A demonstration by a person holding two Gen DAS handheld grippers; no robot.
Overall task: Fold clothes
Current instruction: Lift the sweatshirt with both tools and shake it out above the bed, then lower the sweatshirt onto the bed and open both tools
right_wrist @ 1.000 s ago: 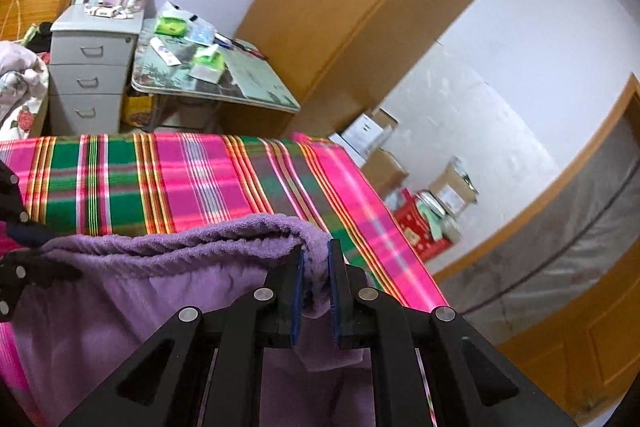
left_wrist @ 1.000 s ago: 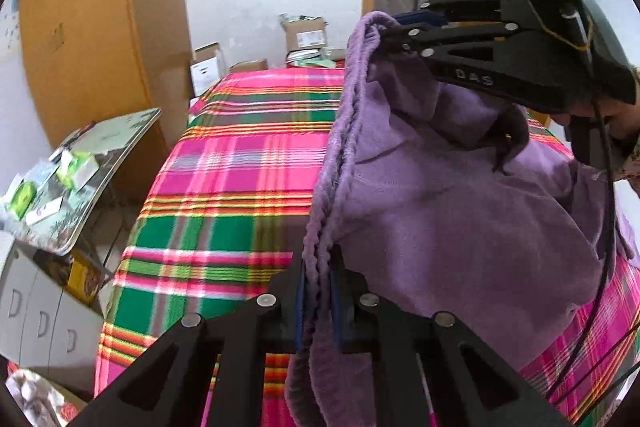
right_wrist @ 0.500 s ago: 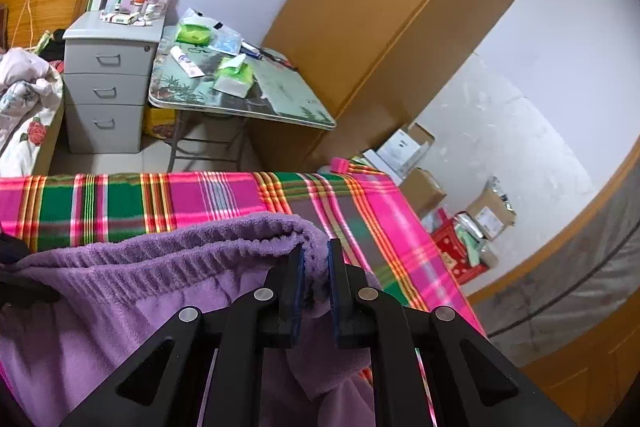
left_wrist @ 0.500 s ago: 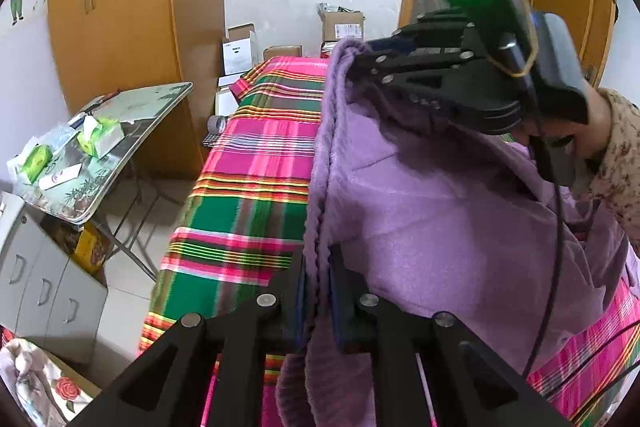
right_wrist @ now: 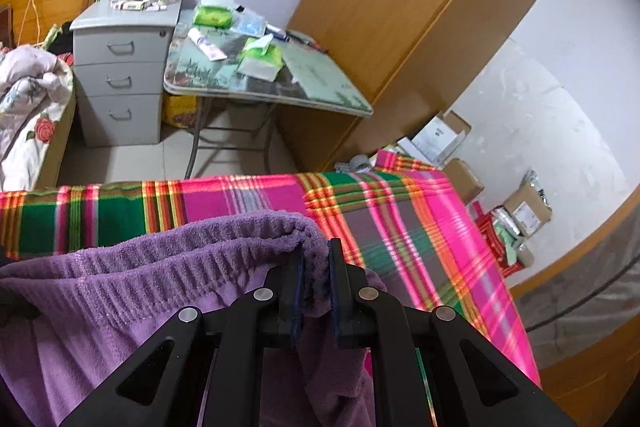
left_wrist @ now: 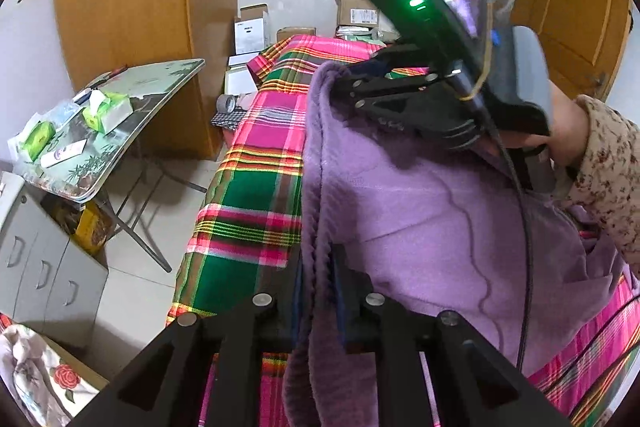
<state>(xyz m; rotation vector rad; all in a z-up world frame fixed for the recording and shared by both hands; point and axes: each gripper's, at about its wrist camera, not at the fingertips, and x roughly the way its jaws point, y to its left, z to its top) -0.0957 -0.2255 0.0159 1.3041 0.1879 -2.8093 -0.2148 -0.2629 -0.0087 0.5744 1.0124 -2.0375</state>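
A purple fleece garment [left_wrist: 420, 219] hangs between my two grippers above a table covered in a pink and green plaid cloth [left_wrist: 260, 195]. My left gripper [left_wrist: 318, 267] is shut on its ribbed hem. My right gripper [right_wrist: 316, 259] is shut on the same ribbed hem [right_wrist: 192, 247] at the other end; it also shows in the left wrist view [left_wrist: 348, 83], held by a hand at the upper right. The hem runs taut between them and the rest of the garment drapes down toward the plaid cloth [right_wrist: 400, 219].
A folding table [right_wrist: 256, 75] with tissue packs stands beside the plaid table. A grey drawer unit [right_wrist: 120, 75], a wooden wardrobe [right_wrist: 420, 7], cardboard boxes [right_wrist: 524, 211] on the floor and a floral quilt [right_wrist: 24, 95] surround it.
Both grippers have risen and tipped, lifting the purple garment higher off the plaid cloth. More floor and furniture show in both views. Both stay shut on the hem.
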